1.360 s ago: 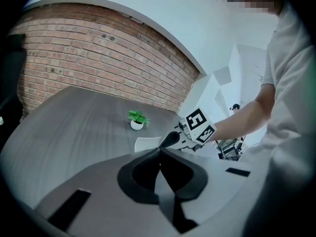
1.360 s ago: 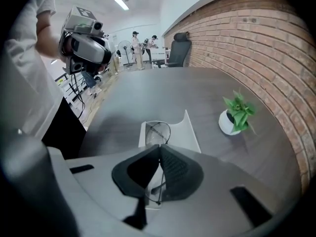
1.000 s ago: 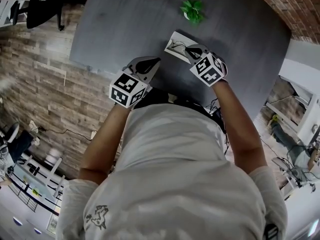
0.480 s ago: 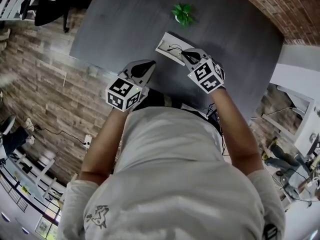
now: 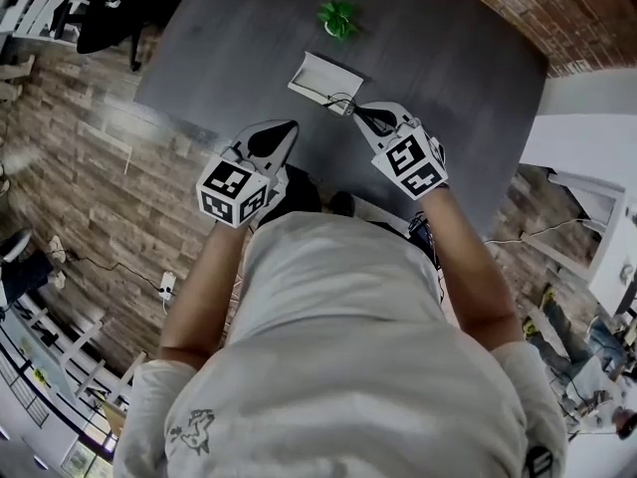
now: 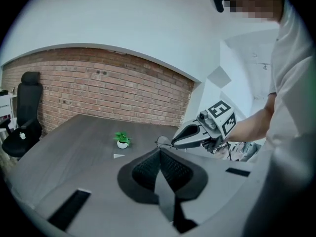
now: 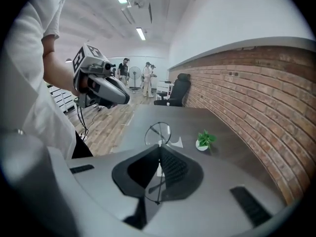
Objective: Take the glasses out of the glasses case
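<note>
glasses are gripped by the closed right tool above the bench, near the white case that lies on it. one round lens stands past the tool's tips, with a thin temple slanting back between the pads. the left tool is held shut on nothing, apart from the case.
</note>
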The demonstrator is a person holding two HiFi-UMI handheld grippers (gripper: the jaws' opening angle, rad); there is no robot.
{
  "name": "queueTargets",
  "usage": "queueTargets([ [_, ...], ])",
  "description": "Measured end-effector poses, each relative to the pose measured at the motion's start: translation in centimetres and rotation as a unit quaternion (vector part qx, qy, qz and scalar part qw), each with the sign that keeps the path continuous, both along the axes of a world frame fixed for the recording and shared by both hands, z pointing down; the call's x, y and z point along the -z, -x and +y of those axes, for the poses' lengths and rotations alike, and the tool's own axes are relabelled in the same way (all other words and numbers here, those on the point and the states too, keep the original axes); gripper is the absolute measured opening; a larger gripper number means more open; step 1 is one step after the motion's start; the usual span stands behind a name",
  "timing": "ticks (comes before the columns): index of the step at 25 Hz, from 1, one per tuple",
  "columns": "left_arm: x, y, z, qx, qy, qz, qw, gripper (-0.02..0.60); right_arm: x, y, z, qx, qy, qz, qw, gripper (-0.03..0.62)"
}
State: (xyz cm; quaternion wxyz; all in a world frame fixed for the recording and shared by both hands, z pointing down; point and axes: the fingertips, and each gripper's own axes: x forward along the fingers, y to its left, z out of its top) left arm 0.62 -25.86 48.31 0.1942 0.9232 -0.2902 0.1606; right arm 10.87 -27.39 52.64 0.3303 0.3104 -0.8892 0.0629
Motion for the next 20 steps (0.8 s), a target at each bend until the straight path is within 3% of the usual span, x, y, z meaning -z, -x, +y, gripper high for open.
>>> queueTargets([
  [9,3.9,-3.0,6.0,0.011,-0.048,0.011,0.9987,0.011,4.8,-3.3,6.3,0.004,-0.028,-0.047,0.998,0.014],
  [20,9.9,-1.8,10.6,0.064,-0.074,0.049,0.9940,0.011,10.1,-2.7,11.2,0.025,-0.046,-0.111,0.992,0.014],
])
